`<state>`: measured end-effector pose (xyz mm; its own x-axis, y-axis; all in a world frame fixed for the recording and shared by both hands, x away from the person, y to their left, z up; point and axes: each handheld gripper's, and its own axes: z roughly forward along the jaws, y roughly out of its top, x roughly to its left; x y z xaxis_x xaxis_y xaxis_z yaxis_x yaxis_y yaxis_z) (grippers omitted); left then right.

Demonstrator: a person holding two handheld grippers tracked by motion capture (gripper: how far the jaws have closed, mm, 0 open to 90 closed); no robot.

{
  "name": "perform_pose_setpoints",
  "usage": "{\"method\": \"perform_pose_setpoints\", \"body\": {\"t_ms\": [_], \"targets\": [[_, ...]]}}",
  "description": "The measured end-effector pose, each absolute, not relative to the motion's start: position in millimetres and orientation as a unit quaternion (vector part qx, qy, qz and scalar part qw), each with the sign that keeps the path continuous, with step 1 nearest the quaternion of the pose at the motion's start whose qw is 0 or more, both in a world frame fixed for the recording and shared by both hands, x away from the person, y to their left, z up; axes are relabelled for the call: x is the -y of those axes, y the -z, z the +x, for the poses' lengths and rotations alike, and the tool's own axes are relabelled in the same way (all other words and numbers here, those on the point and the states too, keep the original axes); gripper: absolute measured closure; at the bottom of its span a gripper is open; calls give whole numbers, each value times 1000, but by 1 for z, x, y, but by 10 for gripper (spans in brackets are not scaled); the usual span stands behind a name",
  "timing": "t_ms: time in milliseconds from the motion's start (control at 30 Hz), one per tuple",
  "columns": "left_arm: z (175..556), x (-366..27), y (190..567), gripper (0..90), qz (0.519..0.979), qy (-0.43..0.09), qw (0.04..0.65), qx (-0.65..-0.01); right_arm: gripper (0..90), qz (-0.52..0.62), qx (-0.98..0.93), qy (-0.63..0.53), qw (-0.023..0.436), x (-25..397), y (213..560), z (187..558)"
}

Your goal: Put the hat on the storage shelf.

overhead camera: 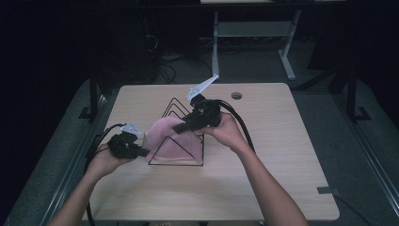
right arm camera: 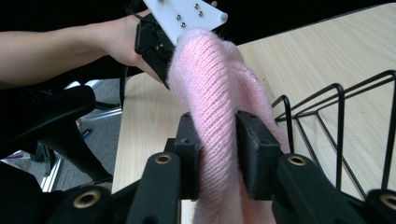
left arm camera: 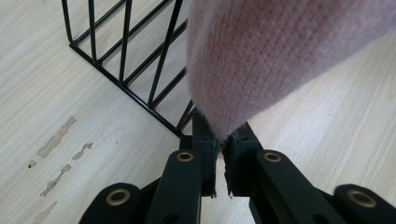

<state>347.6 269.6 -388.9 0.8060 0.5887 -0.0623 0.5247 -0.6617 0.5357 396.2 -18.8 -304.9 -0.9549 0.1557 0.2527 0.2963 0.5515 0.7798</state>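
A pink knitted garment (overhead camera: 164,136) hangs stretched between both grippers, above a black wire rack (overhead camera: 200,146) on the wooden table (overhead camera: 273,155). My left gripper (overhead camera: 141,151) is shut on the garment's left edge; in the left gripper view the pink knit (left arm camera: 271,56) is pinched between the jaws, with the rack (left arm camera: 126,65) just beyond. My right gripper (overhead camera: 181,126) is shut on the garment's upper right part. In the right gripper view the knit (right arm camera: 215,116) runs thick between the pads (right arm camera: 252,149) toward the other gripper (right arm camera: 159,42) and the hand holding it.
The rack's wire loops (right arm camera: 336,121) stand to the right of the knit in the right gripper view. A small round hole (overhead camera: 236,95) sits near the table's far edge. Beyond the table stand a white desk frame (overhead camera: 254,33) and cables on the dark floor.
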Motion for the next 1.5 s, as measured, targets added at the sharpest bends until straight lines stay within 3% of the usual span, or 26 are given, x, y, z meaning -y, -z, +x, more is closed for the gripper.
{"method": "perform_pose_setpoints", "body": {"t_ms": [433, 533, 567, 633, 1500], "targets": [[346, -271, 398, 846, 911, -53, 269, -308, 643, -125, 877, 459, 58, 26, 307, 387], [347, -272, 400, 847, 912, -51, 266, -307, 687, -119, 877, 463, 54, 26, 305, 385], [347, -272, 401, 847, 911, -50, 266, -310, 749, -116, 877, 463, 51, 24, 304, 384], [347, -272, 402, 847, 911, -47, 264, -313, 790, -110, 880, 460, 51, 22, 304, 384], [349, -276, 415, 818, 916, -48, 250, -311, 813, -117, 885, 446, 67, 13, 320, 384]]}}
